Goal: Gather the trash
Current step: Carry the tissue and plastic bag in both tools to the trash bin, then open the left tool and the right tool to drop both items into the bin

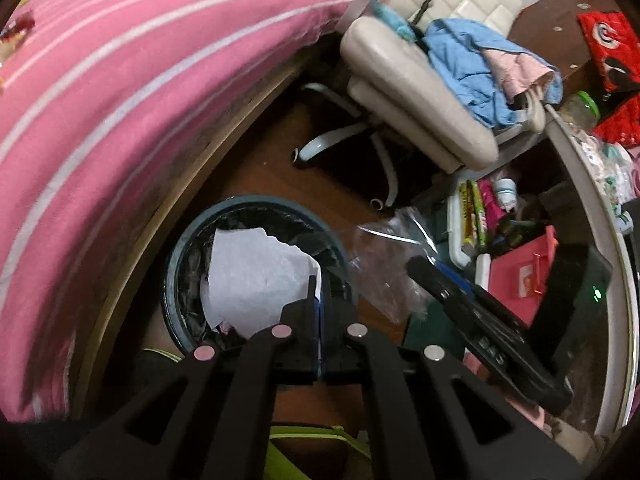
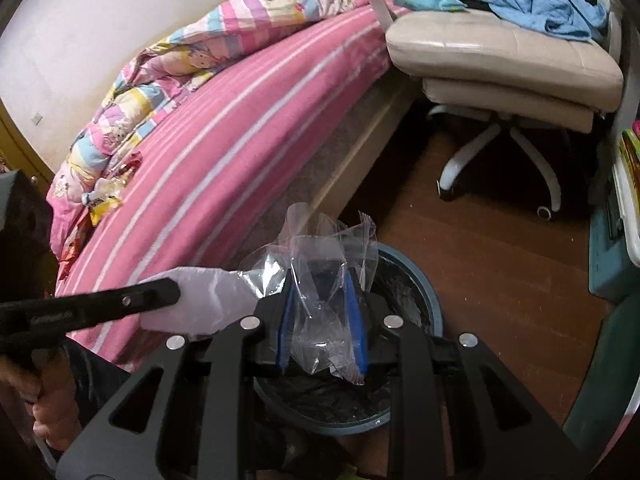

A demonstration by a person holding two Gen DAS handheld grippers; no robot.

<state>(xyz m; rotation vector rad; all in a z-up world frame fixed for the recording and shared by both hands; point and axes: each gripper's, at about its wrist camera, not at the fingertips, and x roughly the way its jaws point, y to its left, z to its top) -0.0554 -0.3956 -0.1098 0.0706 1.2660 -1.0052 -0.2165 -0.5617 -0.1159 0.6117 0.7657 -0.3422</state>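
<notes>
You have two pieces of trash in hand, both at the round dark-blue bin lined with a black bag [image 2: 408, 292], which stands on the brown wooden floor [image 2: 500, 248] beside the bed with the pink striped sheet [image 2: 224, 128].

The torn white sheet of paper [image 1: 256, 276] is pinched in your left tongs [image 1: 318, 300], whose jaws look pressed together on its edge; the sheet hangs over the bin's mouth, covering much of the opening.

The crumpled clear plastic bag [image 2: 320, 280] sits between the blue pads of your right tongs [image 2: 322, 320]. Those jaws stand somewhat apart, with the bag bunched between them and touching both pads, so I judge it lightly clamped, not loose. It is above the bin's rim, on the side nearer the bed.

The step in hand is the drop. Next, I judge, you need both loads clear over the opening, then part the jaws and let each fall; the paper is wide and light, so it may catch on the rim or drift.

More wrappers [image 2: 104, 196] lie on the bed, well apart from the bin, near the patterned quilt [image 2: 168, 68]. The cream office chair [image 2: 504, 60] stands beyond the bin.
</notes>
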